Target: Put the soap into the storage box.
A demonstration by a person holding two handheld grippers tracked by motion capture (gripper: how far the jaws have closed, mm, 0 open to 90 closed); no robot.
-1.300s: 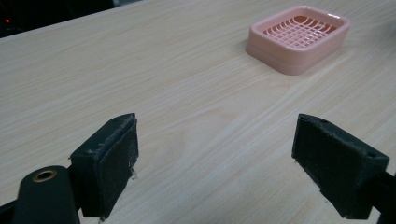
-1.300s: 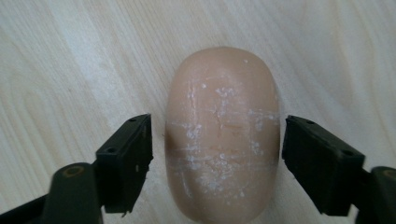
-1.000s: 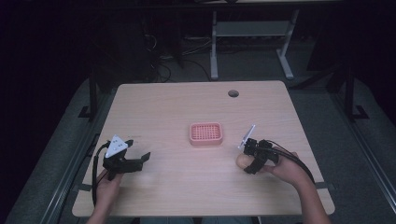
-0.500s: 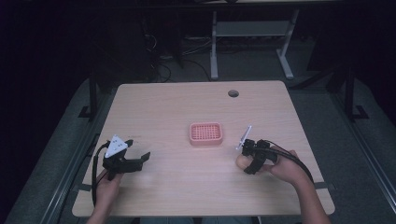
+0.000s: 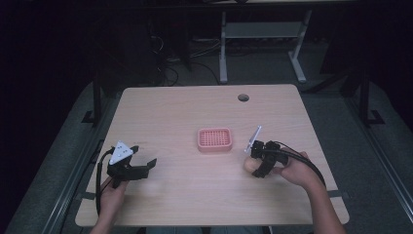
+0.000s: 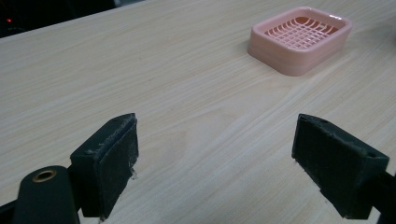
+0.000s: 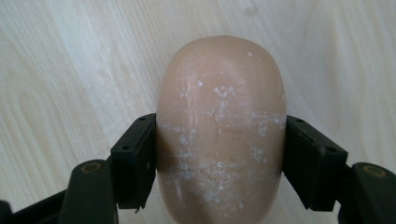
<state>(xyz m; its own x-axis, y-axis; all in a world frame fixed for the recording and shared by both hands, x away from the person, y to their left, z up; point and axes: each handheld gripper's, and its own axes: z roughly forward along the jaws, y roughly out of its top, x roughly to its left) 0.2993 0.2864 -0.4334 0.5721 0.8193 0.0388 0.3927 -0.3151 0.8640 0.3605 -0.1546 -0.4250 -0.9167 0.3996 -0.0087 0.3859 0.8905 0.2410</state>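
A tan oval bar of soap sits clamped between the two black jaws of my right gripper, just above the wooden table. From the high view the soap lies right of centre under the right gripper. A pink slatted soap dish rests at the table's middle, a short way left of the soap. My left gripper stands open at the table's left front, with nothing between its pads; the dish is far ahead of it.
A round cable hole lies near the table's far edge. Grey floor, cables and a metal stand are beyond the table. Bare wood stretches between the left gripper and the dish.
The right gripper with the soap has shifted slightly; the left gripper has stayed put.
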